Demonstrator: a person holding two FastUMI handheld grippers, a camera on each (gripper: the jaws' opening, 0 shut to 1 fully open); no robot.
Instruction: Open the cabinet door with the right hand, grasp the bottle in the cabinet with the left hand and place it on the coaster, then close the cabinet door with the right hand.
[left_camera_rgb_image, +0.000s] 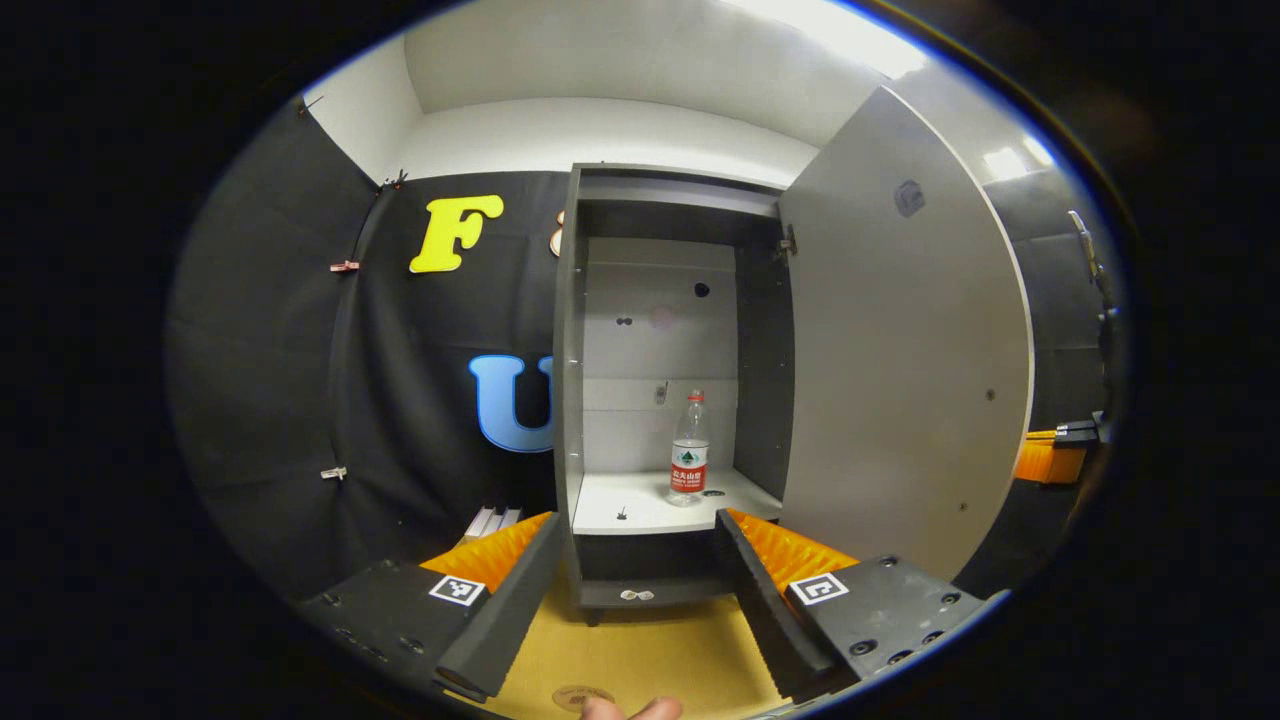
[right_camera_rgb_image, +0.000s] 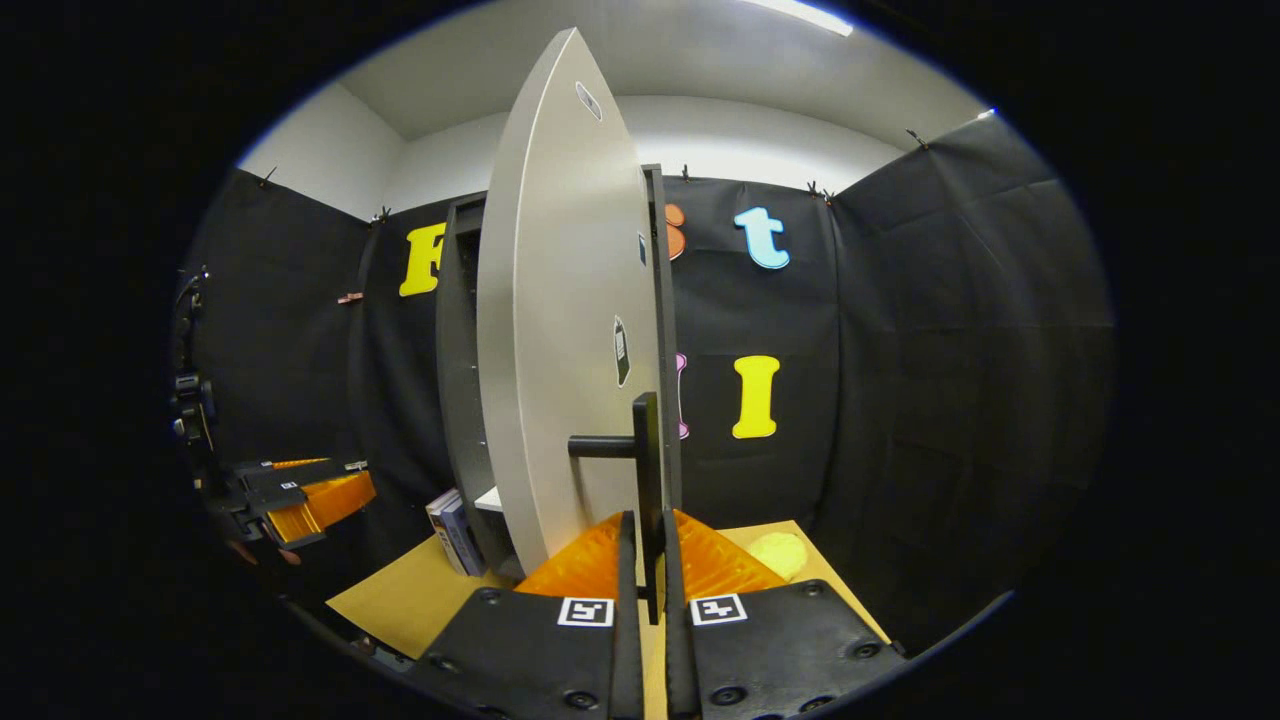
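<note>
The right gripper pinches the door handle, holding the cabinet door wide. The bottle stands upright near the shelf's front right corner. The left gripper, jaws spread, should probably approach straight and level.

The grey cabinet door stands swung wide open on its right-side hinges, its black bar handle upright, while a clear bottle with red cap and red label stands upright on the cabinet shelf, and the round coaster lies flat on the tan table.
</note>
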